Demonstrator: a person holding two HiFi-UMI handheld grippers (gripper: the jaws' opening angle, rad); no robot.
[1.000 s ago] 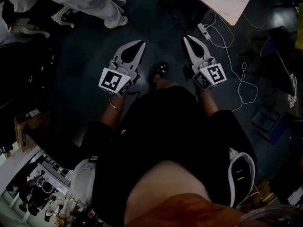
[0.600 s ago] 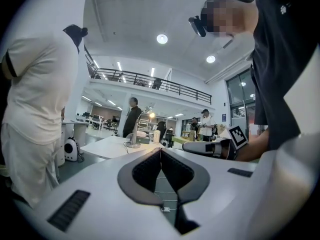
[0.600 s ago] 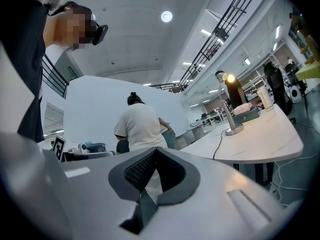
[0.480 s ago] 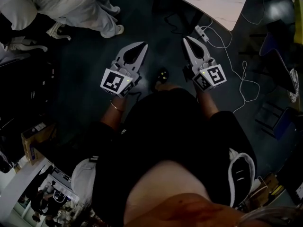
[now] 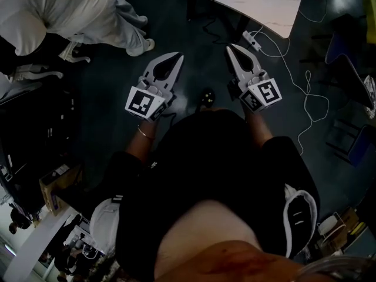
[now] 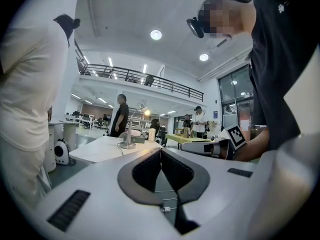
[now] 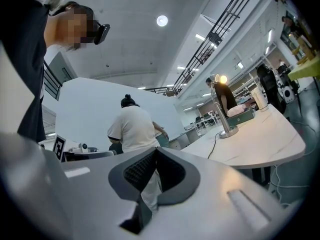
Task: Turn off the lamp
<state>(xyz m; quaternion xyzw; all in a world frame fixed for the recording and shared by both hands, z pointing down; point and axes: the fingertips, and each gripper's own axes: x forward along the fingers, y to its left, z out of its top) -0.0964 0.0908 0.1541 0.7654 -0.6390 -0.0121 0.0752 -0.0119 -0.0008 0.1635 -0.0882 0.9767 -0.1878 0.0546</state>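
Note:
The lamp [image 7: 220,109] stands on a white table [image 7: 265,141]. It has a round metal base and a thin pole, and its head glows. The left gripper view also has the lamp [image 6: 128,143], far off on the table [image 6: 97,153]. The head view shows only the table's edge [image 5: 258,2] at the top. My left gripper [image 5: 178,56] and right gripper [image 5: 230,47] are held level over the dark floor, short of that edge. Both are shut with nothing in them: left tips [image 6: 160,150], right tips [image 7: 156,149].
A person in white clothes [image 5: 64,10] stands at the left, near the table. A power strip [image 5: 252,37] and white cables [image 5: 305,98] lie on the floor below the table's corner. A cardboard box [image 5: 56,184] sits at the lower left. More people [image 6: 120,115] stand far behind the lamp.
The table edge and the person in white have slid further into the top of the head view, so I have come closer to the table. Both grippers stay shut.

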